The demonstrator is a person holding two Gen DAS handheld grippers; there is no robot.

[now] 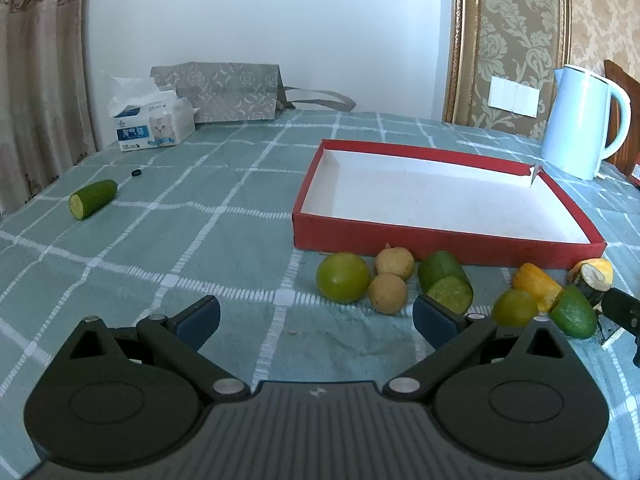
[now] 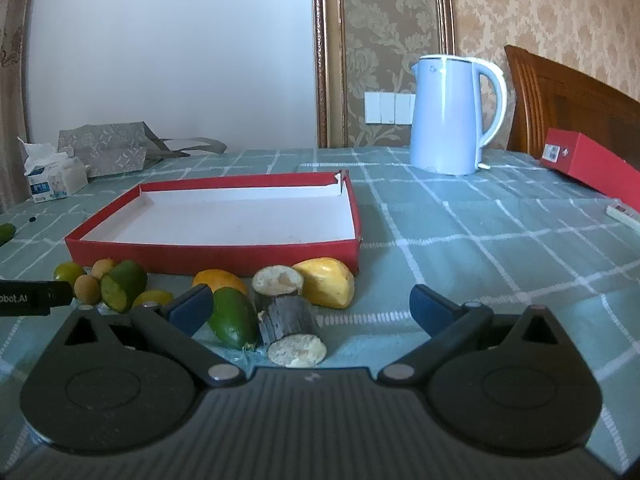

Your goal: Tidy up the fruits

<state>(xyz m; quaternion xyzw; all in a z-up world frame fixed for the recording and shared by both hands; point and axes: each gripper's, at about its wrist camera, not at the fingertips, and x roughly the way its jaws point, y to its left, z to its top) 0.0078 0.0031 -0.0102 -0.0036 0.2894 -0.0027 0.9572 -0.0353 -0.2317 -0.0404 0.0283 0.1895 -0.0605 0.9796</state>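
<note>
I hold my left gripper (image 1: 316, 320) spread wide above the checked surface (image 1: 160, 248), pinching nothing; my right gripper (image 2: 310, 308) is equally spread. The fruits (image 2: 224, 300), among them a lime (image 1: 343, 282) and a cucumber piece (image 1: 446, 282), lie along the near wall of the red box (image 1: 440, 240).

A row of fruit pieces (image 1: 444, 280) is crowded against the near wall of the red box (image 1: 440, 240), so that approach is blocked. The box interior is left bare and open from above. Bare worktop (image 1: 180, 248) is seen to the left as far as a lone cucumber piece (image 1: 93, 199). A kettle (image 2: 452, 116) stands behind the box's far right corner.
</note>
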